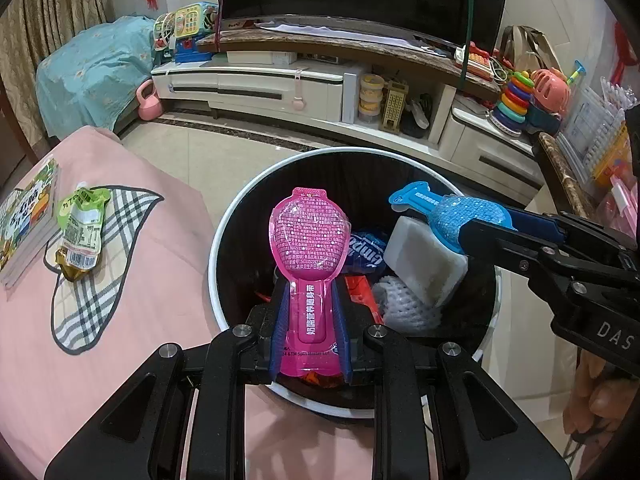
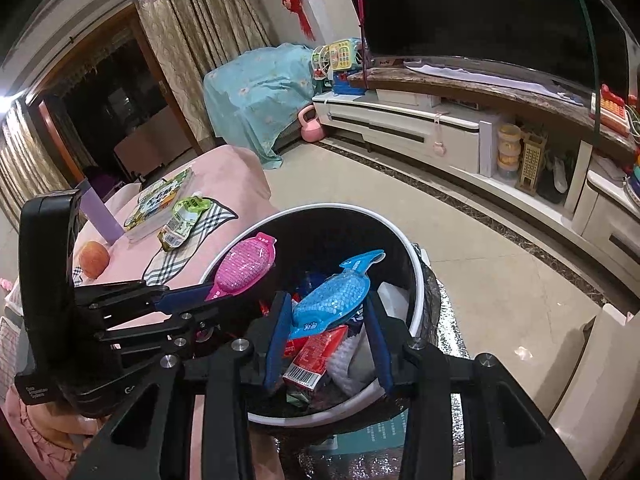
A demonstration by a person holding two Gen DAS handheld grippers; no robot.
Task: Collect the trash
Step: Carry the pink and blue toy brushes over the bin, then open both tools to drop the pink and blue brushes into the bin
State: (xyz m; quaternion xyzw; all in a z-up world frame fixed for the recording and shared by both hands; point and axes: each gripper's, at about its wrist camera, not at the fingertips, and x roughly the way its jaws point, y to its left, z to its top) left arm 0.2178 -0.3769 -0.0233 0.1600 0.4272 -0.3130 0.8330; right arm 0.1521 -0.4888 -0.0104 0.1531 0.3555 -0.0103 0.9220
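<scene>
- Fingers of the left gripper [image 1: 310, 312] pinch the handle end of a pink spoon-shaped packet [image 1: 306, 248]; its long axis runs straight out along the fingers, with the round head forward over the open mouth of the trash bin [image 1: 224, 220].
- Fingers of the right gripper [image 2: 326, 316] stand on either side of a blue spoon-shaped packet [image 2: 330, 300]. It lies aslant between them, tail pointing up and away, and in the left wrist view its rear end sits clamped in those fingers.
- Both packets hang above the bin's opening, side by side and apart, over the rubbish already inside: a white foam block [image 1: 424, 256] and a red carton [image 2: 316, 356].
- Judging by this, spreading either pair of fingers should drop its packet straight in.
- One green pouch [image 1: 80, 224] lies on the pink-covered desk [image 1: 132, 280], left of the bin, so the left hand is nearer it.
</scene>
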